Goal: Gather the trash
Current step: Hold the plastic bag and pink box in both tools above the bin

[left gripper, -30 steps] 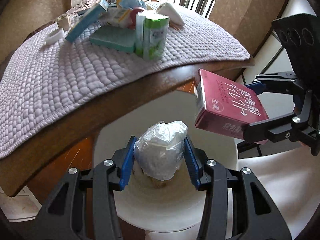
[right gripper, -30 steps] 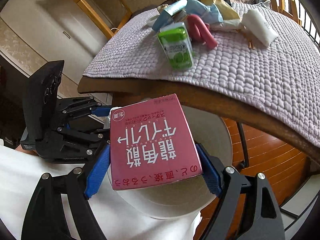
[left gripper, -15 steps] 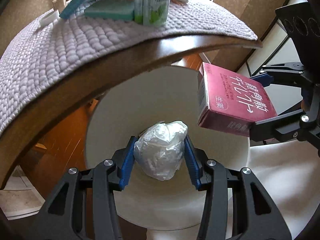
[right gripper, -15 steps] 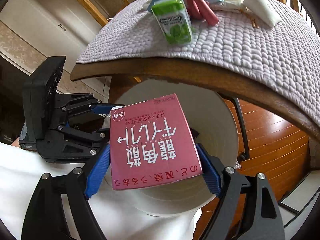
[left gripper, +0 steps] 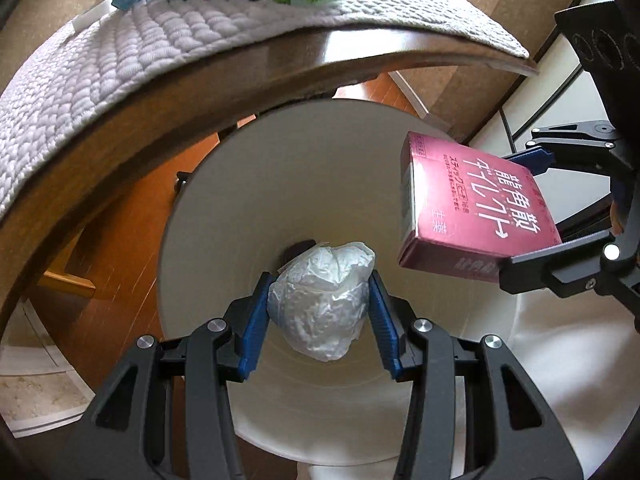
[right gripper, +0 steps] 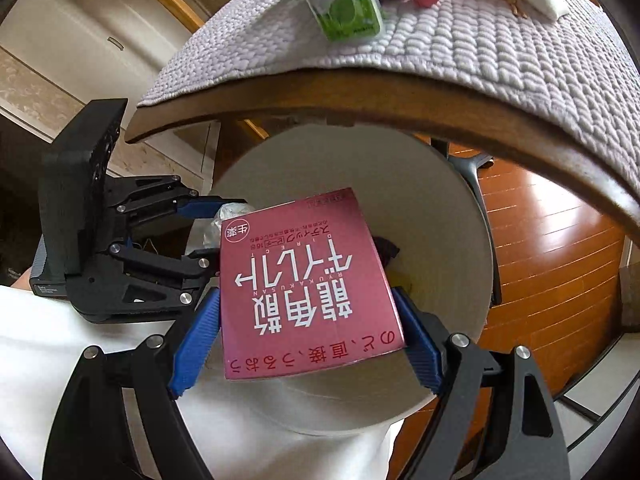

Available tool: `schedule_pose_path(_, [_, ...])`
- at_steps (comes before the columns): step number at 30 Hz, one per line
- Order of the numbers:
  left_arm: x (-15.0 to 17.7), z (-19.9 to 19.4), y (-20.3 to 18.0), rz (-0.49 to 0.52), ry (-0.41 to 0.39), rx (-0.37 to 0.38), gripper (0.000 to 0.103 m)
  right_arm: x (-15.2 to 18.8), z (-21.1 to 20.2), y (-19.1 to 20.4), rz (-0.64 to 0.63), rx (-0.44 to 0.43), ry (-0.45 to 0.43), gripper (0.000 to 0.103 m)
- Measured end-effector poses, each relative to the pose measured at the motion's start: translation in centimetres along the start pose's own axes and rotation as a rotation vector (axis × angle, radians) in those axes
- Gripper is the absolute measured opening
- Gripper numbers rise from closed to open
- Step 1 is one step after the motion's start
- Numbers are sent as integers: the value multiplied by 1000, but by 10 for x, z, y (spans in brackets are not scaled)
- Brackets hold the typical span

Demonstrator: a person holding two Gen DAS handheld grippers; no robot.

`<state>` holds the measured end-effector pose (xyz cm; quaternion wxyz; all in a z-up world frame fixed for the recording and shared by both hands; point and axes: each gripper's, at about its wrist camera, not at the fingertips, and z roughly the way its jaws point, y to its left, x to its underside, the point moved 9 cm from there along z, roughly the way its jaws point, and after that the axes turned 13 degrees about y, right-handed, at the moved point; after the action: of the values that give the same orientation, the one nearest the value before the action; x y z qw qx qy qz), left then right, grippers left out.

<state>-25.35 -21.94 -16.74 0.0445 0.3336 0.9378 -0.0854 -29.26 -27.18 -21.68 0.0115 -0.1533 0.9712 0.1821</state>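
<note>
Both loads hang over the white bin for dropping: left claw grips a crumpled plastic wad, right claw a pink box; next, release.

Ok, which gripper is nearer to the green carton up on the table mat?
Hard to call. The left gripper, shut on the plastic wad, and the right gripper, shut on the pink box, both hang over the bin, below the green carton.
</note>
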Motion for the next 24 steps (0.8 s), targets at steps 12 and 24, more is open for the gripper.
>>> schedule_pose_path(12, [-1, 17, -3, 4, 23, -7, 48, -3, 22, 5, -6, 16, 37, 81])
schedule_pose_path(24, [-1, 34, -7, 1, 48, 1, 48, -3, 35, -1, -1, 20, 67, 81])
